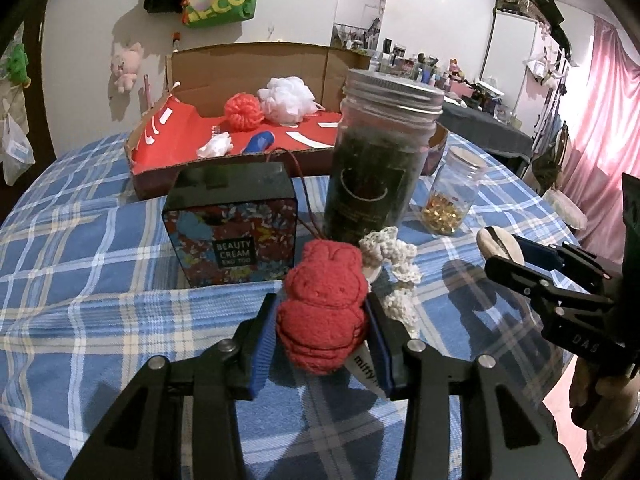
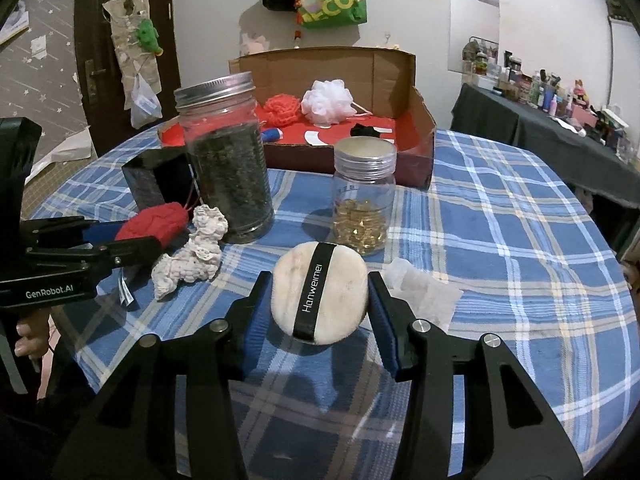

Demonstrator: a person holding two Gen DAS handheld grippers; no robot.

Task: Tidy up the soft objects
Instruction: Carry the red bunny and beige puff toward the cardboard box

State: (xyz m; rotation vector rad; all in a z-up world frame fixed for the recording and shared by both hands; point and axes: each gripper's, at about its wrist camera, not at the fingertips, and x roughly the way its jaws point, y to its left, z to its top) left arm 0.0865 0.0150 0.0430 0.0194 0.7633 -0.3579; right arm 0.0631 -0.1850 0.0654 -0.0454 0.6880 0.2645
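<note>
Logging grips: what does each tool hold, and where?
Left tool: red knitted bunny, by its lower body sides. Right tool: round powder puff, across its edges.

Box (image 2: pixel 416 92) behind jars (image 2: pixel 230 160) on table (image 2: pixel 500 240)

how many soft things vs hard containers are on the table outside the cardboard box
Soft things: 3 - red knitted bunny in the left claw, round powder puff in the right claw, cream crochet piece lying loose.
Hard containers: 3 - tall jar of dark leaves, small jar of gold capsules, beauty cream tin.
Total: 6
</note>
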